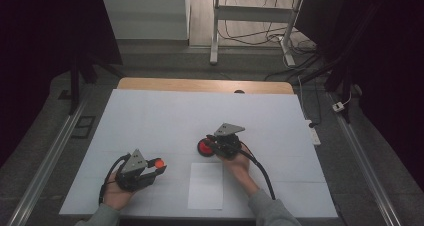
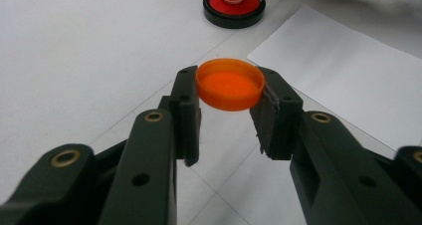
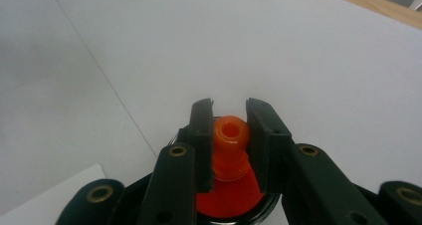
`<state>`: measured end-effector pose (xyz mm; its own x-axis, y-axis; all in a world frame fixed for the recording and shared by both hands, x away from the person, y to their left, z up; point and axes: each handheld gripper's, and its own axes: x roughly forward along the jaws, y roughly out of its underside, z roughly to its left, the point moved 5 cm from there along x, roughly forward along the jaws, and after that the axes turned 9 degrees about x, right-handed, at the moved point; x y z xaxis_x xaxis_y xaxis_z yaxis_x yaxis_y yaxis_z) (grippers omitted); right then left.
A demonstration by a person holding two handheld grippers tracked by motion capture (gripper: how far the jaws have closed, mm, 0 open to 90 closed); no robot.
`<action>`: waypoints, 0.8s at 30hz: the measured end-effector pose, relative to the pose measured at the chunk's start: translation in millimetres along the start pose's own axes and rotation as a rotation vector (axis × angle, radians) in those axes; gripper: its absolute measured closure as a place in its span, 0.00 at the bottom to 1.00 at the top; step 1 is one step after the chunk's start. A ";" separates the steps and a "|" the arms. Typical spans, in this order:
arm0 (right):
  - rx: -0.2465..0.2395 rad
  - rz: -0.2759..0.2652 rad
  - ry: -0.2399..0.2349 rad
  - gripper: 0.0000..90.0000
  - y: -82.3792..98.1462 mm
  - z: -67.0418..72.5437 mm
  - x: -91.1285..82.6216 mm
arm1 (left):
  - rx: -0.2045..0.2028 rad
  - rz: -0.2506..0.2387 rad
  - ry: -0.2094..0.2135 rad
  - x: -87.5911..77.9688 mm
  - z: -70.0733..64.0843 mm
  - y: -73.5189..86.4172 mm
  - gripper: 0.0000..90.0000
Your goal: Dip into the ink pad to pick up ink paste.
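An orange cap (image 2: 230, 83), hollow side up, sits clamped between the pads of my left gripper (image 2: 229, 116), a little above the table. From the high view that left gripper (image 1: 156, 167) is at the front left with the orange cap (image 1: 158, 162) at its tip. A red bottle with a black base (image 1: 205, 147) stands mid-table. My right gripper (image 3: 230, 140) is shut on its orange nozzle (image 3: 230, 135); the red bottle body (image 3: 230, 197) shows below the jaws. The left gripper view shows the red bottle (image 2: 234, 5) farther off. In the high view my right gripper (image 1: 216, 144) reaches the bottle from the right.
A white sheet of paper (image 1: 206, 185) lies near the front edge between my hands, on the white table cover (image 1: 165, 116). A wooden table edge (image 1: 200, 84) runs along the back. Beyond it are desk legs and cables on the floor.
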<state>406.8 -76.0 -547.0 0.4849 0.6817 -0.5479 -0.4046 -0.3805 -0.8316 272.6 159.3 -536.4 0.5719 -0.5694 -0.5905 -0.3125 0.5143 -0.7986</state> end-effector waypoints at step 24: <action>-0.039 -0.041 0.048 0.81 6.0 5.7 -0.2 | -0.010 -0.007 -0.009 -2.8 0.8 1.3 0.72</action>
<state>399.9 -74.9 -551.4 0.5377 0.6665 -0.5164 -0.3533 -0.3780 -0.8558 271.2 162.1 -535.8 0.5807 -0.5672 -0.5840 -0.3160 0.5041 -0.8038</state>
